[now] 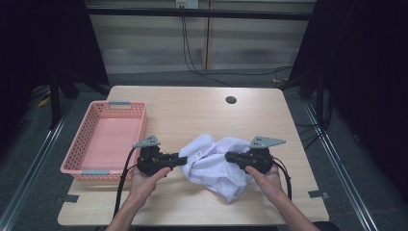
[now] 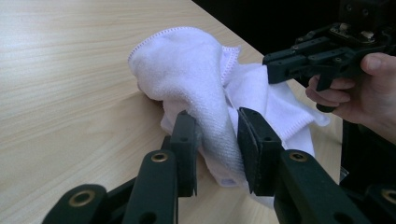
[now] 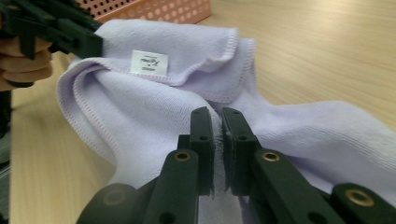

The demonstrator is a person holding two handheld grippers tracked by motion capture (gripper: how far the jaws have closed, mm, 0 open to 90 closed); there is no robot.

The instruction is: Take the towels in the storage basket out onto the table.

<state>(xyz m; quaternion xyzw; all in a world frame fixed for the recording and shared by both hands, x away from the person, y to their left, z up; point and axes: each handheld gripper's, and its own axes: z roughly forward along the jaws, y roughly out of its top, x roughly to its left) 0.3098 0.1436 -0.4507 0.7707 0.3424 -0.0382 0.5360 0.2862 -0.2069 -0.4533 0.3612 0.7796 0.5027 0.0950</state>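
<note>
Right claw (image 3: 217,116): black two-jaw claw, nearest in the right gripper view; jaws pressed almost together, pinching a thin ridge of cloth between the pads. In the high view it sits at the cloth's right side (image 1: 230,156), held in the person's right hand (image 1: 266,179).
Left claw (image 2: 215,122): black two-jaw claw; jaws part-spread with a thick fold of cloth between them, the left pad touching the fold; whether the right pad presses it cannot be told. In the high view it meets the cloth's left edge (image 1: 182,160), held in the left hand (image 1: 146,179).
Cloth: crumpled white terry towel with stitched hem (image 1: 214,163), lying on the table at front centre, between the two claws; a small white sewn label (image 3: 149,62) shows on its upper fold, facing up.
Basket: pink perforated plastic basket, rectangular, with grey handle clips (image 1: 85,161); stands on the left of the table, just beside the left claw, apart from the towel.
Table: light wood-grain table with rounded corners (image 1: 192,113); a round dark cable hole (image 1: 231,100) near the far edge.
</note>
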